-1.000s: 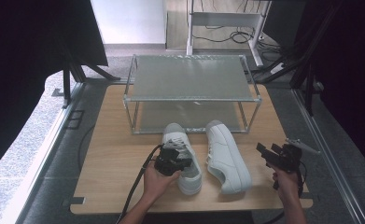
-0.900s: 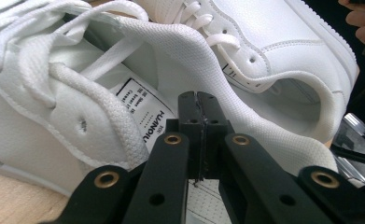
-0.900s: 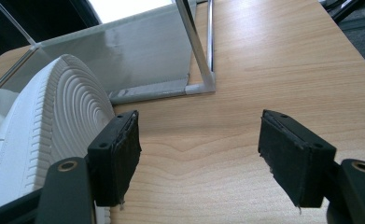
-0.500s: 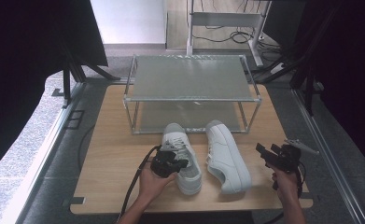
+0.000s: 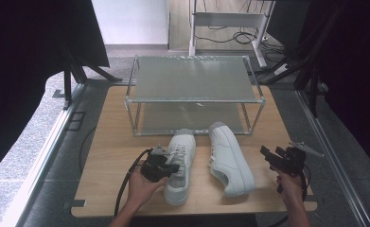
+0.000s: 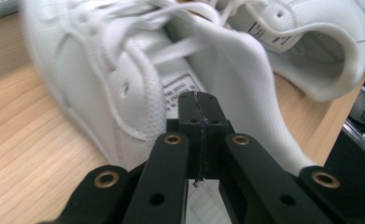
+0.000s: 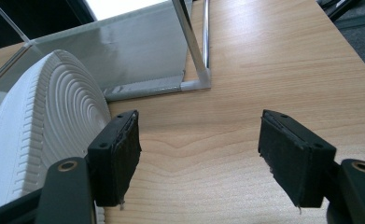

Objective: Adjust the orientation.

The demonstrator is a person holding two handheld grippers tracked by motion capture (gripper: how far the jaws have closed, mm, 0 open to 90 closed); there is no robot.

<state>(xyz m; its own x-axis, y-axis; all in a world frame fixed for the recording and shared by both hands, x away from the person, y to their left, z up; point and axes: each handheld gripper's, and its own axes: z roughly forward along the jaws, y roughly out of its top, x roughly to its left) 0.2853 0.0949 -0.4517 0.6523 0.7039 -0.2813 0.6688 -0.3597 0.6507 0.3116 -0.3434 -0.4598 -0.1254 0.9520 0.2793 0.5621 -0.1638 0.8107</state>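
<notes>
Two white sneakers lie on the wooden table in front of a rack. The left sneaker stands upright, toe toward the rack. My left gripper is at its left side near the laces, jaws pressed together. In the left gripper view the shut tips sit just over the shoe's opening, with the tongue and laces right behind them. The right sneaker lies tipped on its side, its ribbed sole facing my right gripper. That gripper is open, with only bare table between its jaws.
A two-level metal rack with frosted shelves stands at the back of the table; its front right leg is close ahead of the right gripper. The wooden table ends just behind both hands. Cables trail off the near edge.
My left gripper has slid slightly down along the left sneaker toward the near edge. The right gripper and both sneakers have stayed in place.
</notes>
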